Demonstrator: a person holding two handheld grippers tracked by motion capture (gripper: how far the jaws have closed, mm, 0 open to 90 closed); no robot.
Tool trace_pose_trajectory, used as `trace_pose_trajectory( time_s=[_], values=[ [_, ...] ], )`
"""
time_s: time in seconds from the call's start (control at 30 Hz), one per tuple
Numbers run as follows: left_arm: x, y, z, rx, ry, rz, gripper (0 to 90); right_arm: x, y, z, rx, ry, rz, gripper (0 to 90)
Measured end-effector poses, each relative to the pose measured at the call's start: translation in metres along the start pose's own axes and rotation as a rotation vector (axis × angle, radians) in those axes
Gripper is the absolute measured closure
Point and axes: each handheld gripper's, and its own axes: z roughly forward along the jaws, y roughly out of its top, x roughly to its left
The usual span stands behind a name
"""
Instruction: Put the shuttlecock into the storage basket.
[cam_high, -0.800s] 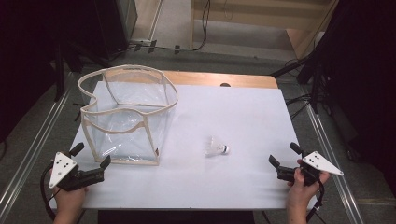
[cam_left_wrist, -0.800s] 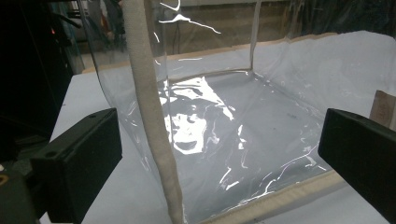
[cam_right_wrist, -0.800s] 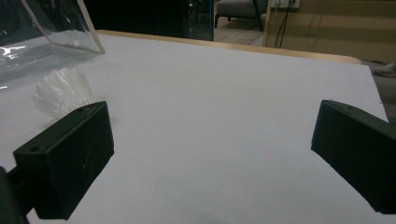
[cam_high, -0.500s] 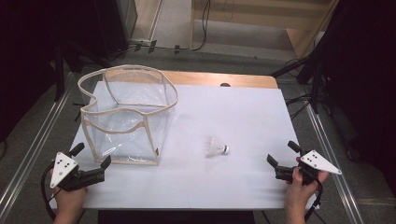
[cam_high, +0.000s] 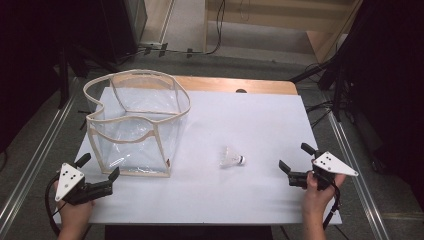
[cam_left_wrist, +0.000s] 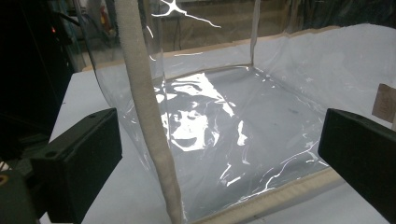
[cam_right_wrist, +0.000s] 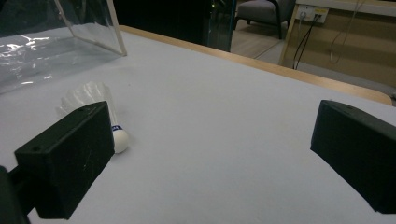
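A white shuttlecock (cam_high: 231, 158) lies on its side on the white table top (cam_high: 250, 120), right of centre. My right gripper (cam_high: 293, 156) stands open a short way to its right, with nothing between the jaws. In the right gripper view the shuttlecock (cam_right_wrist: 86, 95) is partly hidden behind the left jaw of my right gripper (cam_right_wrist: 210, 154). A clear plastic bag with beige trim (cam_high: 135, 74) stands open-topped at the left. My left gripper (cam_high: 100, 166) is open at the bag's near left corner. In the left gripper view the beige trim (cam_left_wrist: 144, 116) rises between the jaws of my left gripper (cam_left_wrist: 224, 149).
The wooden table edge (cam_high: 240, 84) runs along the back. Metal rails (cam_high: 350, 150) flank both sides of the table. Dark stands and cables sit on the floor beyond. Bare white surface lies between the bag and the right edge.
My right gripper has shifted a little to the left and away from the near edge, closer to the shuttlecock. The left gripper, bag and shuttlecock have stayed put.
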Motion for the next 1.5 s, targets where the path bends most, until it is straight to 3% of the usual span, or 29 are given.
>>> trace_pose_trajectory(
  time_s=[0.27,0.43,0.67,0.87,1.23,1.5],
  values=[
    [0.000,0.000,0.000,0.002,0.003,-0.003,0.3,0.002,0.011,0.007,0.024,0.032,-0.016,0.0],
    [0.000,0.000,0.000,0.002,-0.004,0.000,0.3,0.002,0.022,0.012,0.066,0.078,-0.053,0.0],
    [0.000,0.000,0.001,0.004,0.000,0.000,0.3,0.005,0.034,0.023,0.077,0.121,-0.096,0.0],
    [0.000,0.000,0.000,0.001,-0.005,-0.004,0.3,0.006,0.041,0.036,0.122,0.181,-0.111,0.0],
    [0.001,0.000,0.000,0.001,-0.012,-0.003,0.3,0.007,0.055,0.050,0.153,0.234,-0.117,0.0],
    [0.000,0.000,0.000,0.001,-0.012,-0.001,0.3,0.013,0.055,0.064,0.177,0.266,-0.129,0.0]
  ],
)
